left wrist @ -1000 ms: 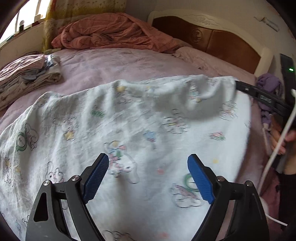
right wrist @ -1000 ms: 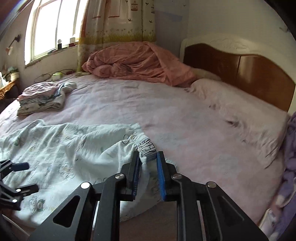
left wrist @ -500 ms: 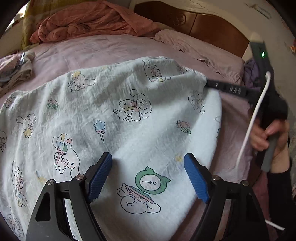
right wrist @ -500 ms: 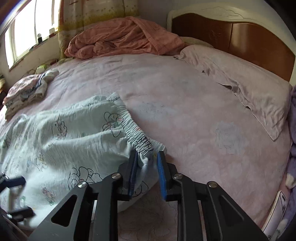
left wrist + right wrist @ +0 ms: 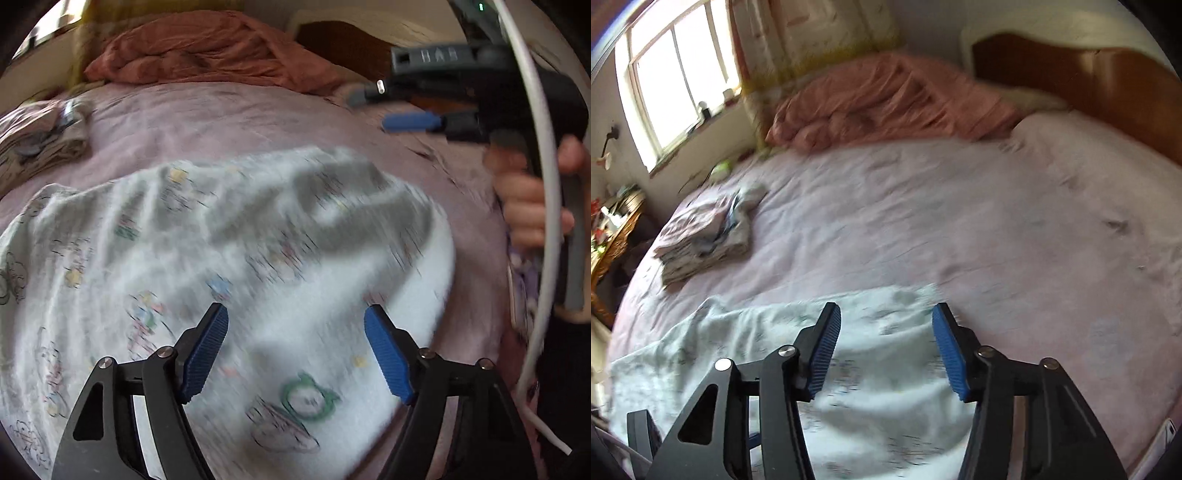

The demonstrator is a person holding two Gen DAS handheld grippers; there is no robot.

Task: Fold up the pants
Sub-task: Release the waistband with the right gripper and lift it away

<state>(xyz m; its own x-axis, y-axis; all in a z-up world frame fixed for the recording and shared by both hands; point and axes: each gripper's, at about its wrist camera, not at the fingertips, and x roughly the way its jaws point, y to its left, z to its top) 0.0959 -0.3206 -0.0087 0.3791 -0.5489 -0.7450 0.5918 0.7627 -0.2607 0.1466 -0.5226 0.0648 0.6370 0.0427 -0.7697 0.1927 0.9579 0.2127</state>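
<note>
Far left, on the pink bed sheet (image 5: 960, 221): a small stack of folded clothes (image 5: 705, 240), well apart from the work. Behind it, against the headboard, a rumpled salmon quilt (image 5: 886, 107).

Centre, near the front edge of the bed: the pants (image 5: 221, 258), pale cotton printed with cartoon animals, spread wide and lying loose, with soft ripples and a grey shadow across the far edge. Blurred with motion in both views.

Above the near part of the pants: the left gripper (image 5: 295, 350), blue pads spread wide and narrowing slightly, nothing pinched between them, cloth only beneath.

Further right: the right gripper (image 5: 886, 350), no longer pinching the elastic waistband held half a second ago; jaws now opening, pads apart, with the cloth lying below rather than between them. Seen from the left wrist view, pulled back and raised off the bed, carried by a hand (image 5: 532, 206) beside a white cable (image 5: 546, 184).

Meaning for the task, as a judgement: waistband corner laid down and released, so one stage of spreading or folding done; neither claw holding cloth; next grasp still to be chosen.
</note>
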